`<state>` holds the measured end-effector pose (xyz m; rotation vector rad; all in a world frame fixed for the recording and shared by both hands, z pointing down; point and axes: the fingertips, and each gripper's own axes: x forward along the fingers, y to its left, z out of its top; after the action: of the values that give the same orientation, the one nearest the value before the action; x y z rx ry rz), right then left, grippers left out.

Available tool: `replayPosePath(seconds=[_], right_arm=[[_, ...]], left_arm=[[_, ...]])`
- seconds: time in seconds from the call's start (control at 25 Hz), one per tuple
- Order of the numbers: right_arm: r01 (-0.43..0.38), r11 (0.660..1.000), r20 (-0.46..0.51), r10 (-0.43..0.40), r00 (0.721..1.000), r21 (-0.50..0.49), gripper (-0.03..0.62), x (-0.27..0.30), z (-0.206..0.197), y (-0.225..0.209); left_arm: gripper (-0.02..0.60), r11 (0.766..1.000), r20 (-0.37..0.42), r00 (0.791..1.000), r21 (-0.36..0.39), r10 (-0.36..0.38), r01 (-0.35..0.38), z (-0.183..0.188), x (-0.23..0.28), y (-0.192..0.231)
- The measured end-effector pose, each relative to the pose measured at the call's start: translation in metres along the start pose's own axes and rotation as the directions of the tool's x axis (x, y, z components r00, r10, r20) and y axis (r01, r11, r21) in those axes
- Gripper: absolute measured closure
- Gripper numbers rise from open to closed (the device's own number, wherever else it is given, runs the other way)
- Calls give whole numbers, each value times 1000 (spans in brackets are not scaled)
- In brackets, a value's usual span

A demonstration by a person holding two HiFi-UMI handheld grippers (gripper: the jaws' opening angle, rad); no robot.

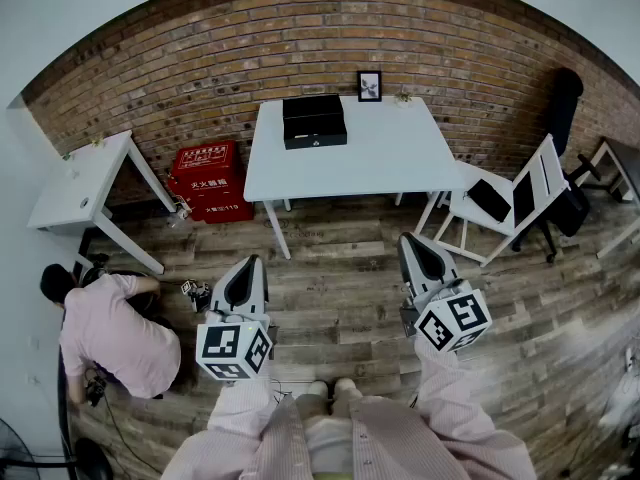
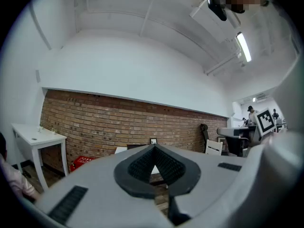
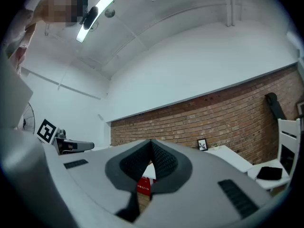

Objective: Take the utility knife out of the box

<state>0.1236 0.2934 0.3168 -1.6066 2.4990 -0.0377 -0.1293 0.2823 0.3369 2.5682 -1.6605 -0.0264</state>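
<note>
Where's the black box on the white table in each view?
Head view: black box top centre, on the white table.
Left gripper view: dark sliver just left of the picture frame.
Right gripper view: not visible.
Shared landmark: that picture frame, in all three.

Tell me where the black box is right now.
In the head view, the black box sits at the back left of the white table, left of the small picture frame by the brick wall.

Pink striped sleeves (image 1: 245, 408), grey jaws, black-and-white marker cubes (image 1: 234, 350)
</note>
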Motion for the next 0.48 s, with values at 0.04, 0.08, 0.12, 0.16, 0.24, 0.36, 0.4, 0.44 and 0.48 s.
replayPosePath(seconds=[0.04, 0.08, 0.12, 0.16, 0.24, 0.36, 0.4, 0.44, 0.48], right_arm=[[1, 1000, -1, -1, 1000, 0, 591, 1, 0, -1], [3, 1000, -1, -3, 1000, 0, 591, 1, -1, -2], [3, 1000, -2, -3, 1000, -1, 591, 2, -1, -4], [4, 1000, -3, -4, 1000, -1, 591, 2, -2, -5], [6, 1000, -1, -6, 1000, 3, 591, 2, -3, -9], [16, 1000, 5, -16, 1000, 6, 591, 0, -4, -14], [16, 1000, 0, -16, 1000, -1, 591, -1, -6, -15], [14, 1000, -6, -14, 1000, -9, 591, -1, -9, -16], [12, 1000, -11, -12, 1000, -15, 591, -1, -11, -17]], left_arm=[[589, 1000, -2, 1000, -2, 1, -2, -1, 1, 0], [589, 1000, -5, 1000, -3, 3, -3, -2, 2, 1], [589, 1000, -7, 1000, -5, 4, -4, -2, 3, 1], [589, 1000, -10, 1000, -8, 6, -6, -4, 3, 1], [589, 1000, -15, 1000, -14, 9, -9, -6, 5, -1], [589, 1000, -20, 1000, -23, 14, -14, -9, 7, -5], [589, 1000, -20, 1000, -24, 16, -16, -10, 7, -6], [589, 1000, -20, 1000, -25, 18, -18, -11, 8, -7], [589, 999, -19, 1000, -25, 19, -20, -13, 8, -8]])
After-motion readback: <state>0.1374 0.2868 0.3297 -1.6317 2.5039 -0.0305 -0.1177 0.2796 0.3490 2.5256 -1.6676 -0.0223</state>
